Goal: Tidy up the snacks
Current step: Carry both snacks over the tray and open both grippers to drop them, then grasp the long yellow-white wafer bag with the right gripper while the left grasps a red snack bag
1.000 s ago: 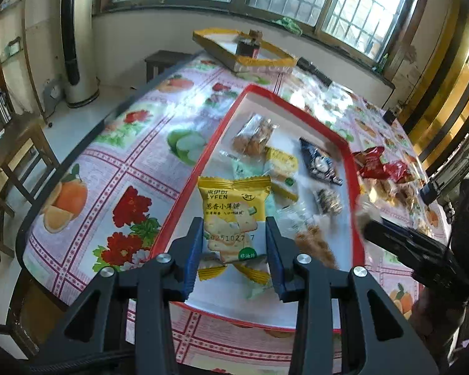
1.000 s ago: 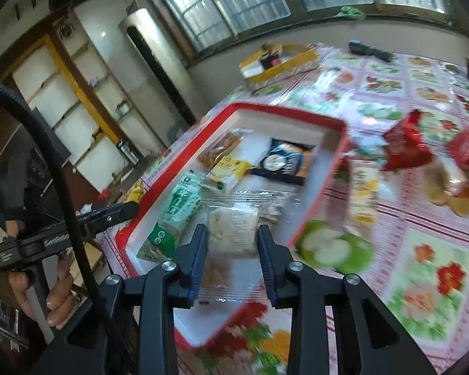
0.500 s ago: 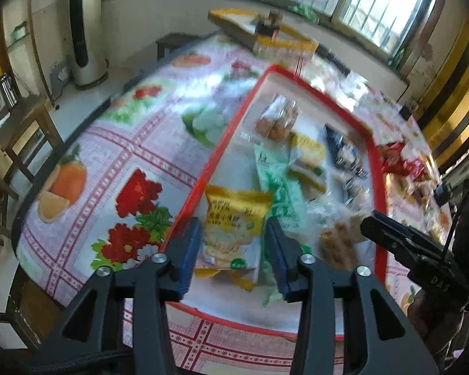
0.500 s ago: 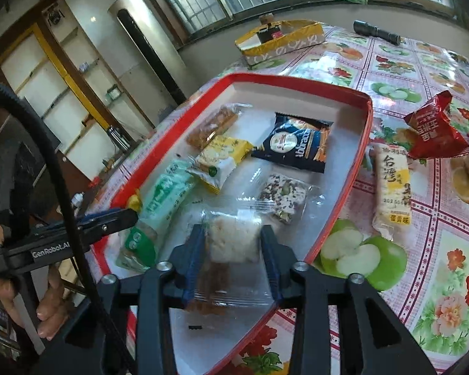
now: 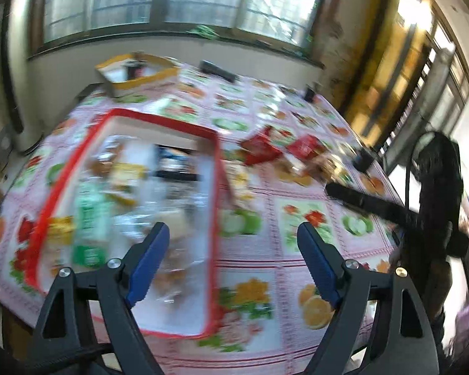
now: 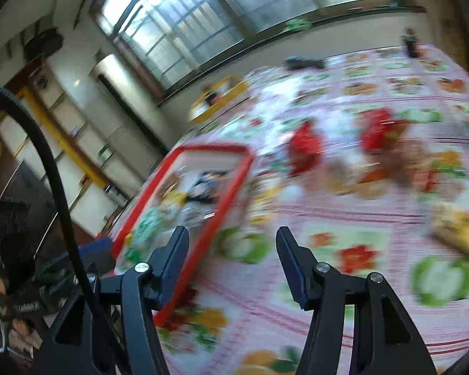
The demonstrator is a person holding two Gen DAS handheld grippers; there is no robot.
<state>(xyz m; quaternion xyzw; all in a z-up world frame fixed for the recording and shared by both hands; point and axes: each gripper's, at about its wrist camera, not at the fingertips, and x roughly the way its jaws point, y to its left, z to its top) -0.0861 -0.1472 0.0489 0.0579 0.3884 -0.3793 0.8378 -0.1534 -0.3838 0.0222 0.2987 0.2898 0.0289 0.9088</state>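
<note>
Swinging right of the red tray (image 5: pixel 216 206), both grippers, left (image 5: pixel 233 259) and right (image 6: pixel 233 265), have just been opening, jaws apart and empty; red snack packets (image 5: pixel 261 150) beyond the tray look light, crinkly, best pinched mid-body.

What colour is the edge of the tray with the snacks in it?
Red. The tray has a bright red rim around a white inside, clearest in the left wrist view.

- The left gripper (image 5: pixel 233 232) has just been opening; its jaws stand wide apart with nothing between the blue pads (image 5: pixel 147 262).
- The right gripper (image 6: pixel 233 237) has likewise just been opening and holds nothing.
- In the left wrist view the right gripper reaches in from 3 o'clock.
- In the right wrist view the left gripper sits at 8 o'clock.
</note>
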